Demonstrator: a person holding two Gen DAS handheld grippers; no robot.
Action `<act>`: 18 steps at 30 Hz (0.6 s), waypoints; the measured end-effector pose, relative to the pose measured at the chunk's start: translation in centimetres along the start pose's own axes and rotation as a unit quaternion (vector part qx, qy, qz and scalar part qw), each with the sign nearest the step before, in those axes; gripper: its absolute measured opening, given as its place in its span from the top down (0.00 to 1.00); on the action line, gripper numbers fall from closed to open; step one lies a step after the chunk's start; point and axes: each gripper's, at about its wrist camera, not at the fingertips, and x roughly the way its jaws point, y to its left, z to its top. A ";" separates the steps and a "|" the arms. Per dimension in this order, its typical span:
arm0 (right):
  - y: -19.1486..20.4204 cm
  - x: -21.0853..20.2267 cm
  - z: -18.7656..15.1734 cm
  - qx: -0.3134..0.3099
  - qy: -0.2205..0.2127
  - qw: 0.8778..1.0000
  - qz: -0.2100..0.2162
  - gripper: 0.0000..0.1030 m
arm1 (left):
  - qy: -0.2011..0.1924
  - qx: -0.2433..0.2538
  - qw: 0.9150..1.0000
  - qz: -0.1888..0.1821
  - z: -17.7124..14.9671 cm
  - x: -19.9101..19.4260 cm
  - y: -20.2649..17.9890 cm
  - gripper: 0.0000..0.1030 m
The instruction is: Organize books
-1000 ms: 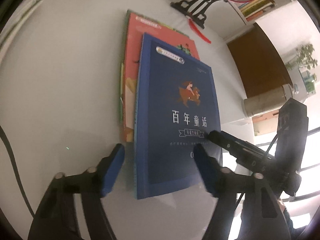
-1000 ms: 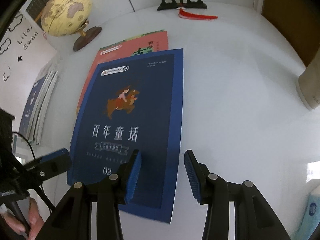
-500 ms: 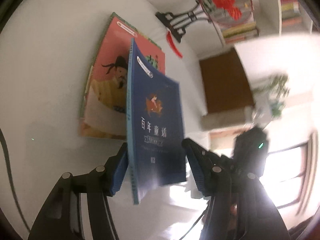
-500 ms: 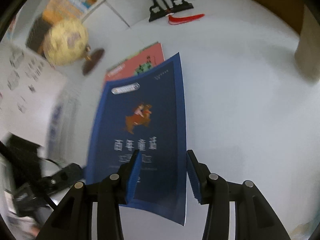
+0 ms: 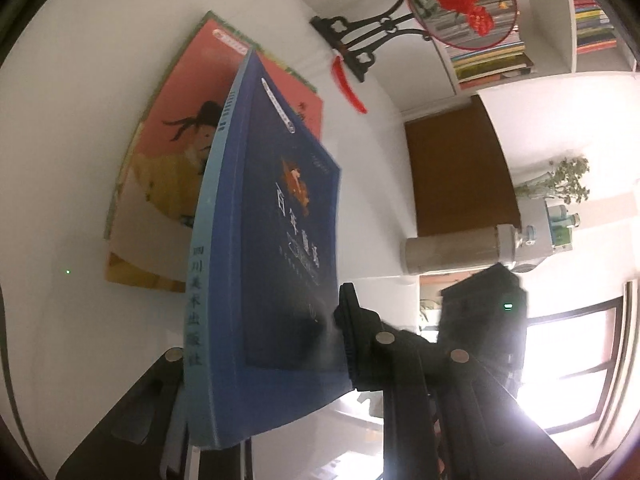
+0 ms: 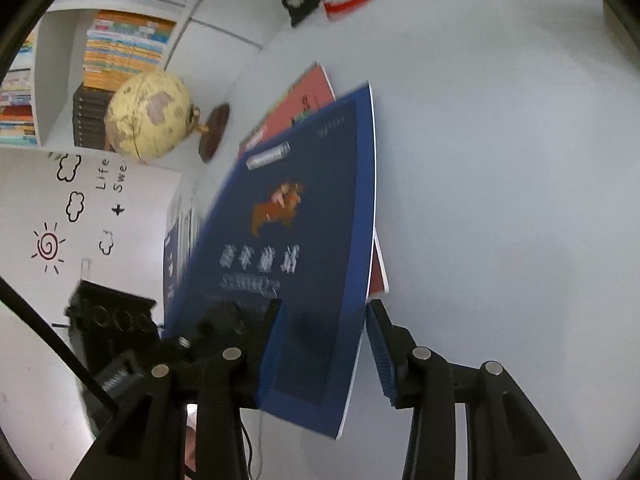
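— So, where is the blue book point(image 5: 280, 248) right now?

— I have it off the white table point(image 5: 72, 128), tilted up on edge, pale spine point(image 5: 198, 280) toward my left camera. The left gripper point(image 5: 272, 356) is clamped on its lower end, one finger point(image 5: 352, 336) pressed against the cover, the other behind the spine.

— And your right side?

— The right gripper point(image 6: 326, 348) has its blue pads point(image 6: 378, 344) on either side of the book's open-page edge. The left pad lies against the cover; the right pad sits just beside the pages, so I cannot tell if it truly grips.

— What lies underneath?

— The red book point(image 5: 172, 168) lies flat on the table. Beyond it I see the globe point(image 6: 148, 116) and the black fan stand point(image 5: 360, 40).
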 end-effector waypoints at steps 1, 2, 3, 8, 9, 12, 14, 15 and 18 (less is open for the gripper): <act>-0.2 0.2 0.1 0.008 0.009 1.000 0.012 0.57 | 0.001 -0.006 1.000 -0.004 0.1 0.1 -0.1 0.83; -0.5 0.4 0.1 0.019 0.018 0.999 0.030 0.54 | 0.000 -0.011 1.000 -0.007 0.1 0.2 -0.1 0.83; -0.7 0.6 0.1 0.028 0.018 0.998 0.047 0.53 | -0.001 -0.014 1.000 -0.007 0.1 0.2 -0.1 0.83; -0.8 0.9 1.0 0.044 0.015 0.996 0.082 0.54 | -0.013 -0.026 1.000 0.003 -0.2 0.0 0.1 0.83; -0.6 0.8 1.2 0.039 0.011 0.996 0.079 0.58 | -0.019 -0.022 0.999 0.013 -0.2 -0.1 0.0 0.83; 0.7 0.2 1.4 -0.002 0.004 0.998 0.057 0.70 | -0.033 -0.012 0.999 0.038 -0.3 -0.5 -0.3 0.83; 1.9 0.0 1.5 -0.033 -0.001 0.999 0.034 0.71 | -0.045 -0.003 0.997 0.057 -0.4 -0.6 -0.7 0.81; 2.4 0.0 1.5 -0.046 -0.004 0.999 0.026 0.71 | -0.054 0.011 0.996 0.074 -0.4 -0.7 -1.3 0.80; 4.7 -0.3 1.2 -0.112 -0.016 0.993 -0.014 0.72 | -0.081 0.067 0.987 0.124 -0.8 -1.2 -3.5 0.80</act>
